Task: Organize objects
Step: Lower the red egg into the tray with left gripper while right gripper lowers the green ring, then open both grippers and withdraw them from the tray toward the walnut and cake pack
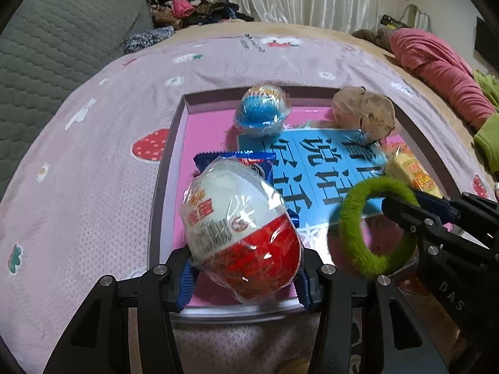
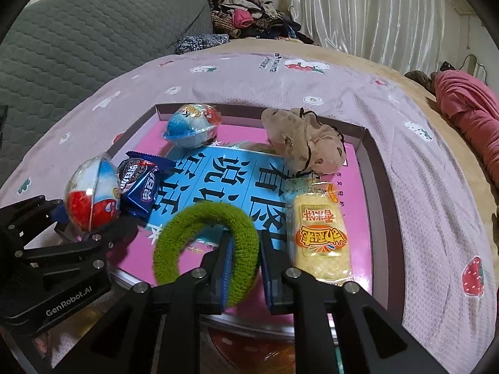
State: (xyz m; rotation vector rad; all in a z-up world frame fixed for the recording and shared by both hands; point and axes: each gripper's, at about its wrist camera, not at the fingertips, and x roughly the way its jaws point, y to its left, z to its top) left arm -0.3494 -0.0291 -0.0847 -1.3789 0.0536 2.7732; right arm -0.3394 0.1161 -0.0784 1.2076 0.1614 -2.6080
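My left gripper [image 1: 244, 275] is shut on a red and white toy egg [image 1: 243, 233] in clear wrap, held over the near left corner of the pink tray [image 1: 177, 168]; the egg also shows in the right wrist view [image 2: 92, 196]. My right gripper [image 2: 246, 268] is shut on a fuzzy green ring [image 2: 205, 246], held over the tray's near edge; the ring also shows in the left wrist view [image 1: 371, 227]. In the tray lie a blue toy egg [image 2: 191, 127], a blue cookie packet [image 2: 142, 184], a beige scrunchie [image 2: 304, 140] and a yellow snack packet [image 2: 321, 237].
The tray [image 2: 371, 168] sits on a pink patterned bedsheet [image 2: 421, 187]. A grey quilted headboard [image 2: 78, 46] stands at the left. A pile of clothes [image 2: 249, 15] lies at the back, and a pink garment [image 2: 467, 115] lies at the right.
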